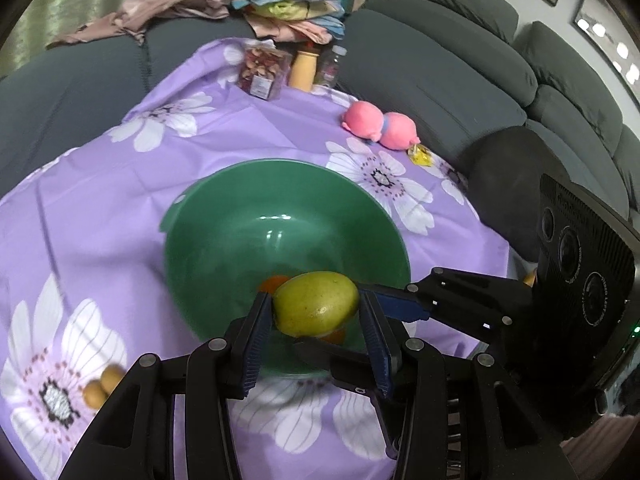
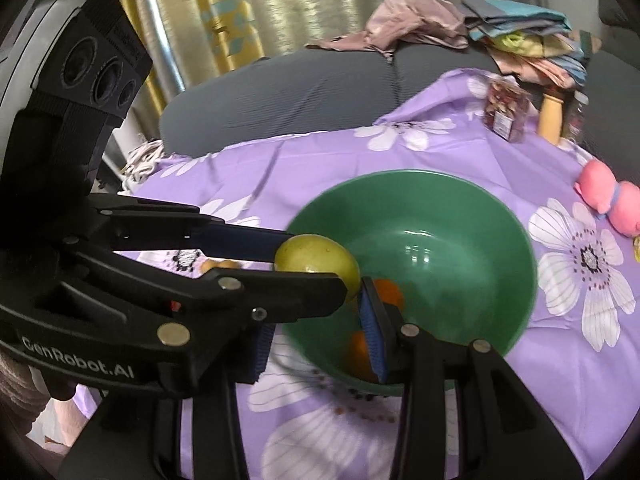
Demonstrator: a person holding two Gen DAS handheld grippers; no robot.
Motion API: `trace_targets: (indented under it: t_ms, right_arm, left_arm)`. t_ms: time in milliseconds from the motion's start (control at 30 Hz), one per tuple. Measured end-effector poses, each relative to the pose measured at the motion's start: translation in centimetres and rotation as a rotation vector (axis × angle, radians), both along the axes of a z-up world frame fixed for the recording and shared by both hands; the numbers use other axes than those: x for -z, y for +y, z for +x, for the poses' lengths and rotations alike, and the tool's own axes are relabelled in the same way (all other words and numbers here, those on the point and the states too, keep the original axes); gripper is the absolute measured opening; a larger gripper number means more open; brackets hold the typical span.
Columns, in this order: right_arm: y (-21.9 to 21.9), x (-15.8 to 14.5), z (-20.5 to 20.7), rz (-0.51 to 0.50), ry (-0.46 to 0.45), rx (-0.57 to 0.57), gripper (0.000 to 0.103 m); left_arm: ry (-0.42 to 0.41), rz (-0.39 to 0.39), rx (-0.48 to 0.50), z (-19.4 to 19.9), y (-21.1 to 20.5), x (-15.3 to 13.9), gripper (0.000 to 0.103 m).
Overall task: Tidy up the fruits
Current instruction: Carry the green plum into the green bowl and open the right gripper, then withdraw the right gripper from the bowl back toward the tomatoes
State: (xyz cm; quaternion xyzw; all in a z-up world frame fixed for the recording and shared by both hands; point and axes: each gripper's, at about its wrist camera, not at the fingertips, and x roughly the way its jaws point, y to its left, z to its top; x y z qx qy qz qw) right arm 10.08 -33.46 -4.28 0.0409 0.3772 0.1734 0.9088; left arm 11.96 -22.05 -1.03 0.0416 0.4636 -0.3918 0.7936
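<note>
The left gripper (image 1: 316, 336) and right gripper (image 2: 316, 328) jointly pinch the green mango (image 1: 316, 304) over the green bowl (image 1: 224, 200) at 6 o'clock; both should lower evenly before spreading, clear of the oranges (image 2: 388, 292).

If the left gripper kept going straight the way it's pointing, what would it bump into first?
Probably the inside of the green bowl. The left gripper already holds a green fruit over it; depth is hard to judge.
</note>
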Motion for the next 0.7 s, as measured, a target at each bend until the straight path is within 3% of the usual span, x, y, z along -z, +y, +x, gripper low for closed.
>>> trace_targets:
  t_ms: [600, 667, 700]
  right_arm:
    - [-1.9, 1.7, 1.3, -0.024, 0.057, 0.054, 0.042]
    - [-1.8, 1.6, 1.2, -0.041, 0.055, 0.063, 0.045]
    - [-1.8, 1.6, 1.1, -0.045, 0.056, 0.066, 0.049]
  left_arm:
    - [0.073, -0.001, -0.006, 1.5, -1.5, 2.0, 0.045]
    - [0.071, 0.001, -0.022, 1.5, -1.2, 1.8, 0.048]
    - [0.066, -0.003, -0.037, 1.4, -0.8, 1.5, 0.057]
